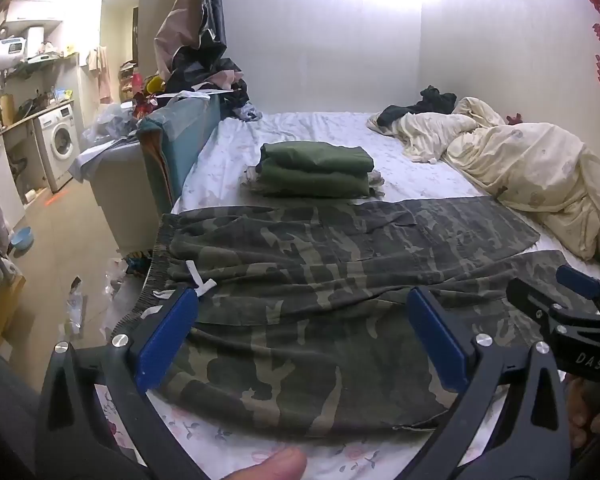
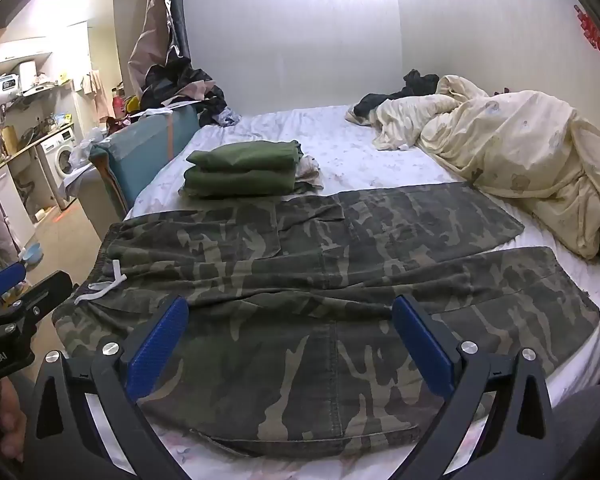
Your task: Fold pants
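The camouflage pants (image 1: 340, 264) are spread flat across the near part of the bed (image 1: 300, 128), lengthwise along its near edge, with the elastic waistband and its white drawstring (image 1: 198, 280) at the left edge and the two legs run out toward the right edge, a narrow wedge of sheet showing between them; this layout is judged to have been chosen so that one leg can be laid over the other as a first fold, which is not yet made. The left gripper (image 1: 302, 334) is held above the waist end and the right gripper (image 2: 290, 338) above the near leg, both tilted down at the cloth, both with jaws spread wide and nothing between the blue pads. A stack of folded green garments (image 1: 316, 168) is set just beyond the pants, apparently finished pieces kept clear. A rumpled cream duvet (image 1: 520, 168) is pushed against the right edge.
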Tool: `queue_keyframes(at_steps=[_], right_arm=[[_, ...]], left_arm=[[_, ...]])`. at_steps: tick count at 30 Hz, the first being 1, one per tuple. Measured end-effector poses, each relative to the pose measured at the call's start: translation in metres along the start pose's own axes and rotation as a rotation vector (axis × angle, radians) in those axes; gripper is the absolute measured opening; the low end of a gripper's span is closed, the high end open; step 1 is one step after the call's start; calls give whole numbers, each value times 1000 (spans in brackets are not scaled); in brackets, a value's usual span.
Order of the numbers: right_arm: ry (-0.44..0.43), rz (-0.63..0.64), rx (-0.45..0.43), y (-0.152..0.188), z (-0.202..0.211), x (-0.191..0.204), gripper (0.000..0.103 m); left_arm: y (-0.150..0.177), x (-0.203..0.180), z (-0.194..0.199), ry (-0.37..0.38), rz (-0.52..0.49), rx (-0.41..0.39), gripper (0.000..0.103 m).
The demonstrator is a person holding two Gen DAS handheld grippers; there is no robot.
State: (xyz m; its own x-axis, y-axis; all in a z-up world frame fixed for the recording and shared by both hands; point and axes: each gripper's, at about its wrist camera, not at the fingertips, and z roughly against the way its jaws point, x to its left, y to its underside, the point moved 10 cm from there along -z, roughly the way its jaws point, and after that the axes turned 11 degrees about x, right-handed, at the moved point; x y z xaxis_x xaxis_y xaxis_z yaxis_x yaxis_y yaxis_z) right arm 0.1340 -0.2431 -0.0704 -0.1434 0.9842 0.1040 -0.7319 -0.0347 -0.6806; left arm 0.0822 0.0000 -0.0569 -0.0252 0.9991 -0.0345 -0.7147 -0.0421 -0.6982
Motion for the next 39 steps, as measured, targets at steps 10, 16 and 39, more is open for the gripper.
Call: queue_keyframes(at_steps=[10, 16, 39], right_arm=[[-6, -4, 7, 1, 0, 0, 103], [-6, -6, 5, 1, 0, 0, 103], [-10, -5, 7, 1, -1, 2, 103]], left_arm=[[0, 0, 0, 5, 2, 0, 103], [0, 0, 0, 4, 2, -1, 103], [0, 0, 0, 4, 1, 1, 103]])
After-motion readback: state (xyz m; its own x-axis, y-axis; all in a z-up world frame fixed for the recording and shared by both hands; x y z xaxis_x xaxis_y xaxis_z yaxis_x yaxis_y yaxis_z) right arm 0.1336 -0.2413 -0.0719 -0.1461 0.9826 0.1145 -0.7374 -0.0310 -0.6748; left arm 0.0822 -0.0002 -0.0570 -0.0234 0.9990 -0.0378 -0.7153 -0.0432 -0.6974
